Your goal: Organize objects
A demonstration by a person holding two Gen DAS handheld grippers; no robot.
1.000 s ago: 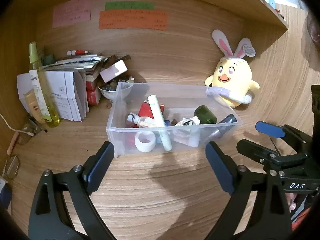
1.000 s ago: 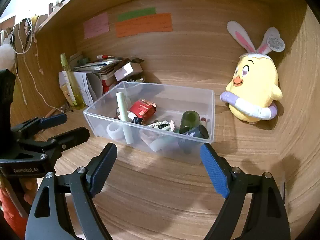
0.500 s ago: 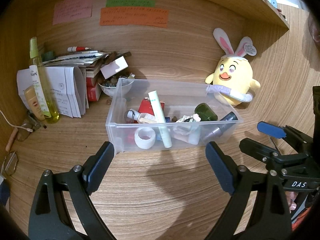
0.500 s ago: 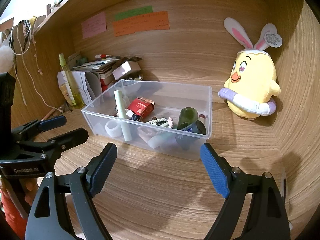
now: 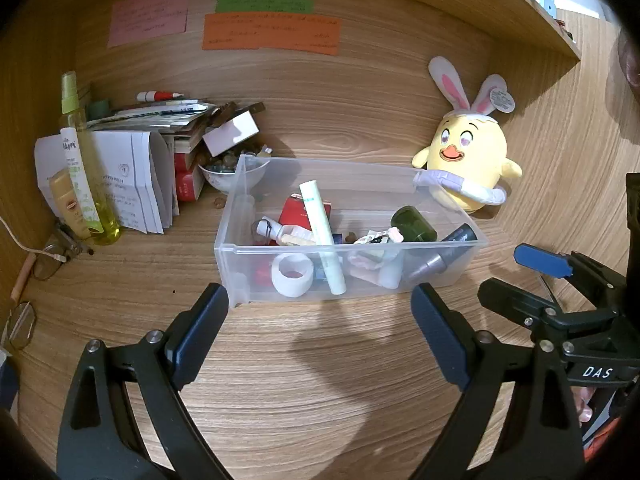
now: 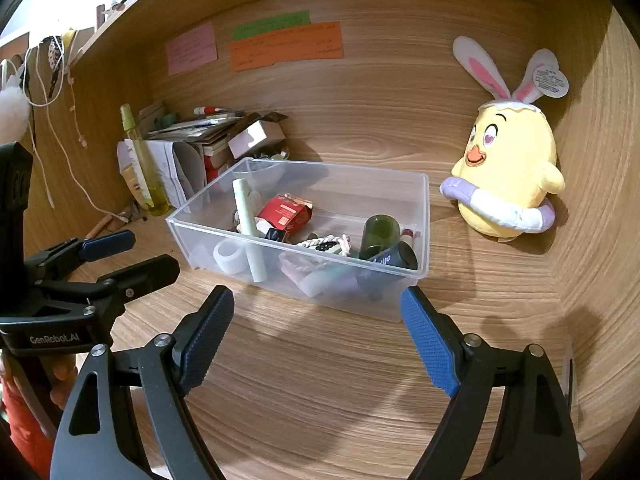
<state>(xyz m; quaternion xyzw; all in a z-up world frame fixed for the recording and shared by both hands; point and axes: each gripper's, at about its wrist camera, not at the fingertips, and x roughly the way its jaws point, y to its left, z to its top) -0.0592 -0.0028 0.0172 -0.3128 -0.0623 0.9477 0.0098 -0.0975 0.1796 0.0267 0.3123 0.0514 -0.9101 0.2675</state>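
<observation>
Hovering side by side over the desk [image 5: 320,380], the left gripper [image 5: 320,312] and right gripper [image 6: 318,312] gape empty before the bin [image 5: 348,280] (crammed with bottles and tubes).

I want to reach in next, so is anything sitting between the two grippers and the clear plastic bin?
Nothing visible. Only bare wooden desk lies between the open left gripper and the clear bin, and likewise ahead of the open right gripper. The plush chick stands off to the bin's right.
</observation>
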